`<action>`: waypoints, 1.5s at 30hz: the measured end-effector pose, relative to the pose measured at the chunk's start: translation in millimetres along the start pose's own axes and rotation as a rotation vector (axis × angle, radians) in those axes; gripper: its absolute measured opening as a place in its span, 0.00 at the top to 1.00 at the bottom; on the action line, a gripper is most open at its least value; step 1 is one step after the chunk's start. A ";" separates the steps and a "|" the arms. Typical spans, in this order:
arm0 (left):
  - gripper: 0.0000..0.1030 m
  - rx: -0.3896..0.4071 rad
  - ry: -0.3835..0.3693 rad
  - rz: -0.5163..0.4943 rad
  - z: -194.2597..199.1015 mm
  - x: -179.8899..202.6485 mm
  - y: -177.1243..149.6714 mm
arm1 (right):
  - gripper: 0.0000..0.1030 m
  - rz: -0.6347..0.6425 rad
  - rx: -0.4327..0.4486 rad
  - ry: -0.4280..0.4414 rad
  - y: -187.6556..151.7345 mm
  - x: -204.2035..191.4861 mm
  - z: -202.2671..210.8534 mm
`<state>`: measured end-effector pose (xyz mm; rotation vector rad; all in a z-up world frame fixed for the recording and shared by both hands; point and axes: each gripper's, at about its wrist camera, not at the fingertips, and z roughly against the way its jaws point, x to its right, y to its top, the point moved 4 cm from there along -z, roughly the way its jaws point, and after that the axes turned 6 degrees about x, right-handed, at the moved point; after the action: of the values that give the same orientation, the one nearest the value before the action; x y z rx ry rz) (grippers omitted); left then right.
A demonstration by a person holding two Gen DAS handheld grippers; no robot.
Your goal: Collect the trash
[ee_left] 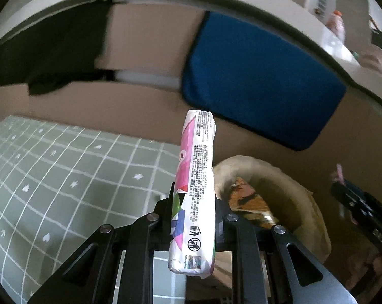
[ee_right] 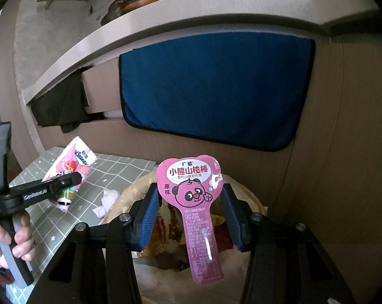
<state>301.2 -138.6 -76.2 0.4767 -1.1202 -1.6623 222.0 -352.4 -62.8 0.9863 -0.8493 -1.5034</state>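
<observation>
My left gripper (ee_left: 193, 202) is shut on a white and pink Kleenex tissue pack (ee_left: 196, 167), held edge-on and standing upright. In the right wrist view the same pack (ee_right: 74, 159) sits in the left gripper (ee_right: 69, 182) above the green checked table (ee_right: 120, 167). My right gripper (ee_right: 189, 202) is shut on a pink bear-shaped snack wrapper (ee_right: 191, 185), its blue pads (ee_right: 148, 215) against the wrapper's head. Right under it gapes a beige trash bag (ee_right: 130, 190) with wrappers inside. From the left wrist the bag (ee_left: 310, 202) lies just right of the pack, and the right gripper (ee_left: 353, 197) shows at the edge.
A crumpled white tissue (ee_right: 107, 200) lies on the table beside the bag. A blue cloth (ee_right: 216, 88) and a black cloth (ee_right: 61, 106) hang from a grey shelf (ee_right: 165, 25) ahead. Brown cardboard (ee_right: 343, 152) walls off the right side. A hand (ee_right: 3, 240) grips the left handle.
</observation>
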 end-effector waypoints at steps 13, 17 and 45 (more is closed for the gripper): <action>0.81 -0.062 -0.142 -0.037 -23.7 46.3 -10.3 | 0.55 -0.012 -0.018 0.007 2.5 4.0 -16.7; 0.78 -0.090 -0.184 -0.021 -35.4 46.5 -8.5 | 0.55 -0.020 -0.028 0.004 -0.6 5.3 -24.0; 0.55 0.013 0.064 -0.162 156.3 3.6 -65.1 | 0.42 0.069 0.032 -0.046 -46.5 -97.8 109.5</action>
<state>147.6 -70.6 -54.7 0.6386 -1.0691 -1.7681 109.1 -248.7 -48.1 0.9390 -0.9339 -1.4624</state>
